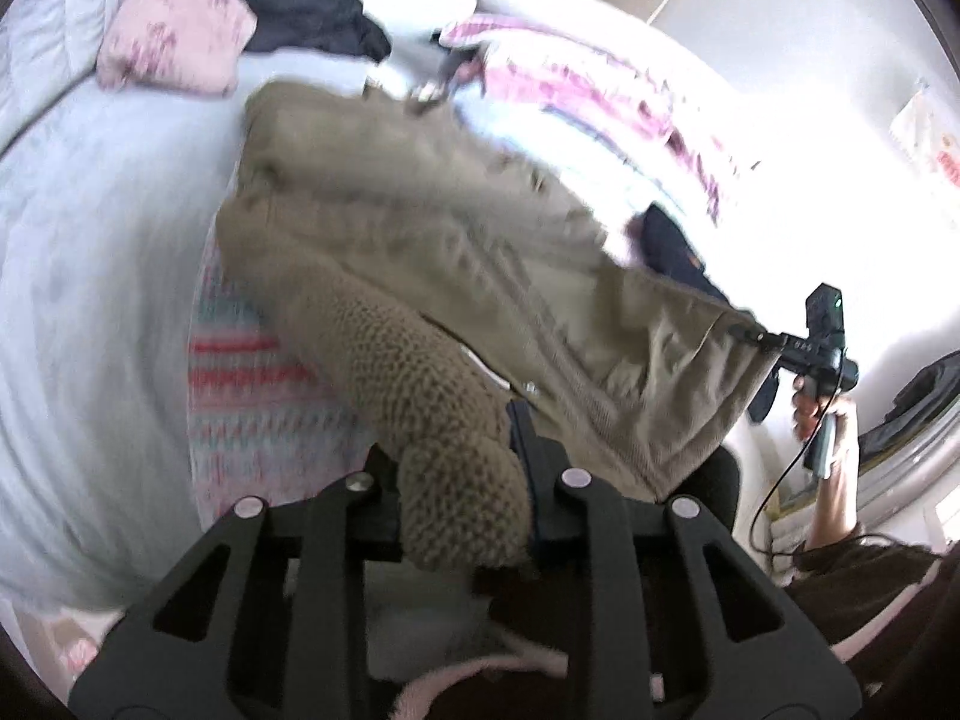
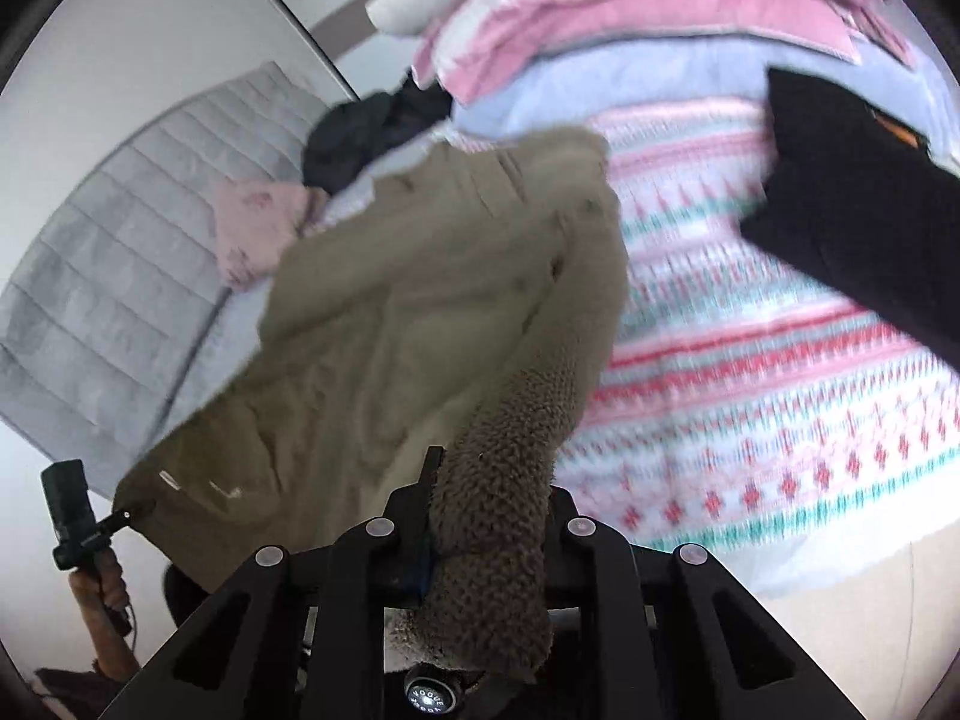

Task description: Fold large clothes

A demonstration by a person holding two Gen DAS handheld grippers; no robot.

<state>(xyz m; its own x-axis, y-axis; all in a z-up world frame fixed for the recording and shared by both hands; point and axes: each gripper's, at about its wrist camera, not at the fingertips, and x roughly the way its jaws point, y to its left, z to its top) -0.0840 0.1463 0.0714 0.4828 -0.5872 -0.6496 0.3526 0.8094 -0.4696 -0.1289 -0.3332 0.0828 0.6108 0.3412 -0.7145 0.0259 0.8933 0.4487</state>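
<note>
A large olive-brown fleece-lined jacket (image 1: 420,228) hangs in the air above the bed, stretched between both grippers. My left gripper (image 1: 462,480) is shut on its curly fleece edge (image 1: 432,396). My right gripper (image 2: 486,510) is shut on another part of the fleece edge (image 2: 510,450). The jacket (image 2: 390,312) droops between them. The right gripper also shows in the left wrist view (image 1: 762,337), pinching the jacket's far corner. The left gripper shows in the right wrist view (image 2: 129,513), pinching the other corner.
Below lies a bed with a pink, white and teal patterned blanket (image 2: 750,372). A black garment (image 2: 870,210) lies on it at the right. A pink pillow (image 1: 174,24), a dark clothes pile (image 1: 312,12) and folded pink bedding (image 2: 630,6) lie further off. A grey headboard (image 2: 120,228) stands at the left.
</note>
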